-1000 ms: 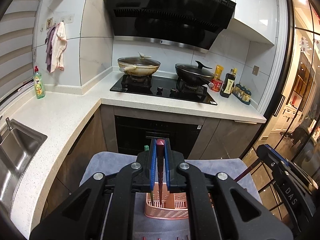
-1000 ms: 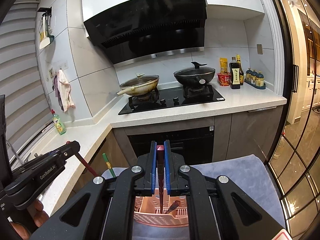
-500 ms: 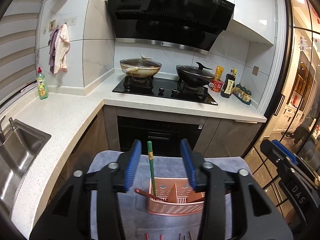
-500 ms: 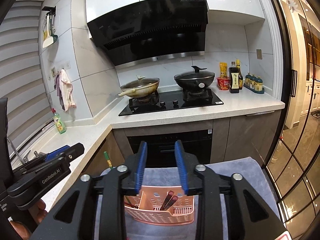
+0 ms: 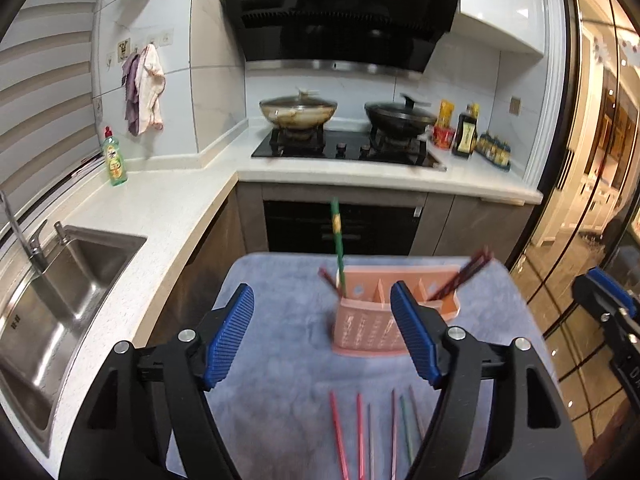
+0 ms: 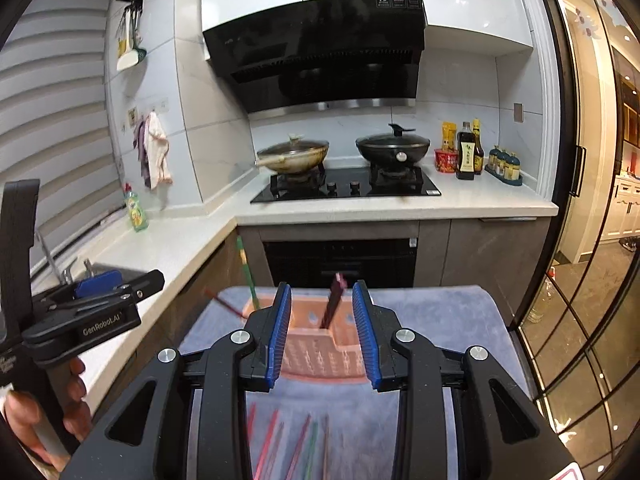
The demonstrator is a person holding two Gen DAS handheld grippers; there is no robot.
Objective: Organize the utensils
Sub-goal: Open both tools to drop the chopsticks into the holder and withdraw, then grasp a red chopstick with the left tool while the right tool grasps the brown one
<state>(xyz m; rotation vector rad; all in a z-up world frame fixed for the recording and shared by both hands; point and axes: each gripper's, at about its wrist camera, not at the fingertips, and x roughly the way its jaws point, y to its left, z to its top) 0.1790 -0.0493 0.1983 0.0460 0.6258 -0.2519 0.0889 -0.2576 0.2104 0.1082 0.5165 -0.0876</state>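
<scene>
A pink utensil caddy (image 5: 372, 326) stands on a grey-blue mat (image 5: 280, 360). A green chopstick (image 5: 337, 240) and a dark red one stand in its left compartment; dark red chopsticks (image 5: 464, 276) lean in its right one. Several loose chopsticks (image 5: 360, 432) lie on the mat in front. My left gripper (image 5: 322, 334) is open and empty, above the mat just short of the caddy. My right gripper (image 6: 323, 334) is open and empty, just short of the caddy (image 6: 320, 350), with the dark red chopsticks (image 6: 334, 300) between its fingers' line of sight.
A steel sink (image 5: 52, 292) lies to the left in a white counter (image 5: 160, 208). A stove with two woks (image 5: 298, 110) is at the back, with bottles (image 5: 464, 132) to its right. A glass door (image 5: 592, 200) is on the right.
Both grippers opened and let go of the chopsticks, which now stand in the caddy. Both grippers have drawn back and up, so the loose chopsticks on the mat show.
</scene>
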